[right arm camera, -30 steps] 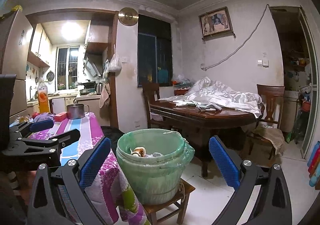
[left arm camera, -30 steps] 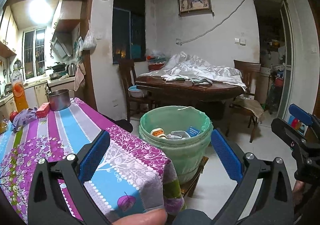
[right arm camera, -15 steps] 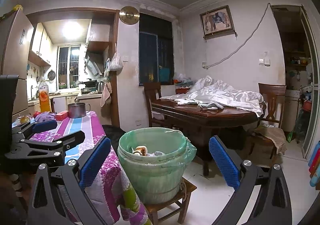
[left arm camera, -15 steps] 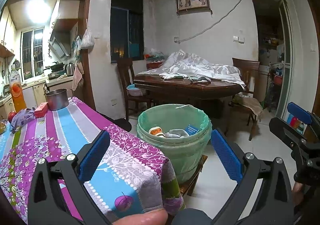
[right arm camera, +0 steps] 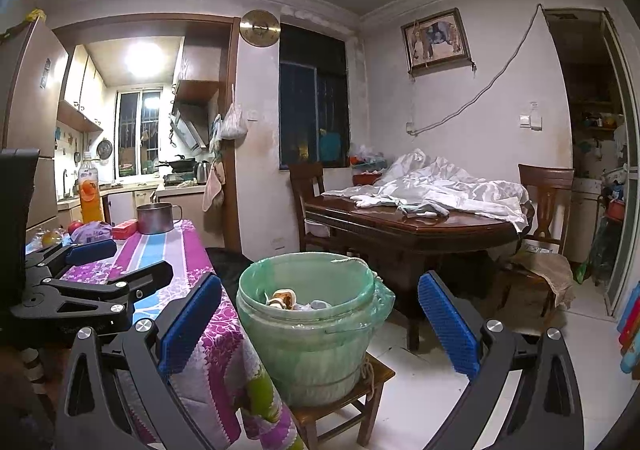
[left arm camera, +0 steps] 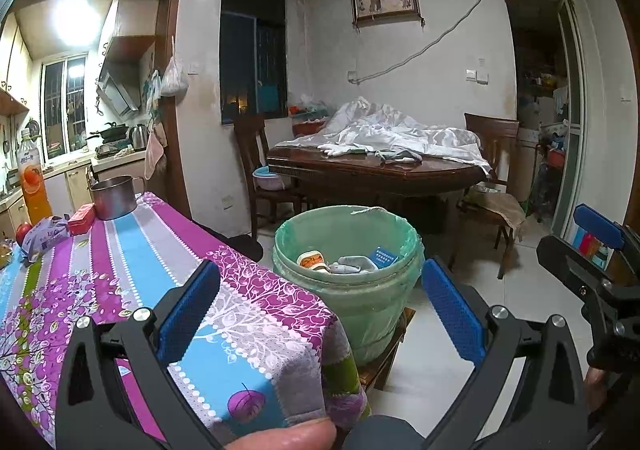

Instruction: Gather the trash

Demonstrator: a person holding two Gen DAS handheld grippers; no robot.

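Observation:
A green-lined trash bucket (left arm camera: 348, 290) stands on a low wooden stool beside the table and holds a cup, a grey wrapper and a blue packet (left arm camera: 383, 255). It also shows in the right wrist view (right arm camera: 308, 326). My left gripper (left arm camera: 320, 314) is open and empty, above the table's near corner, short of the bucket. My right gripper (right arm camera: 320, 326) is open and empty, in front of the bucket. Each gripper shows at the edge of the other's view.
The table with a purple and blue cloth (left arm camera: 140, 274) carries a metal pot (left arm camera: 113, 197), a red box (left arm camera: 81, 214), a tissue pack (left arm camera: 44, 236) and an orange drink bottle (left arm camera: 31, 178). A wooden dining table (left arm camera: 376, 170) with white cloth and chairs stands behind.
Both views have shifted slightly; the bucket sits a little lower and nearer in the frames. Both grippers stay open and empty.

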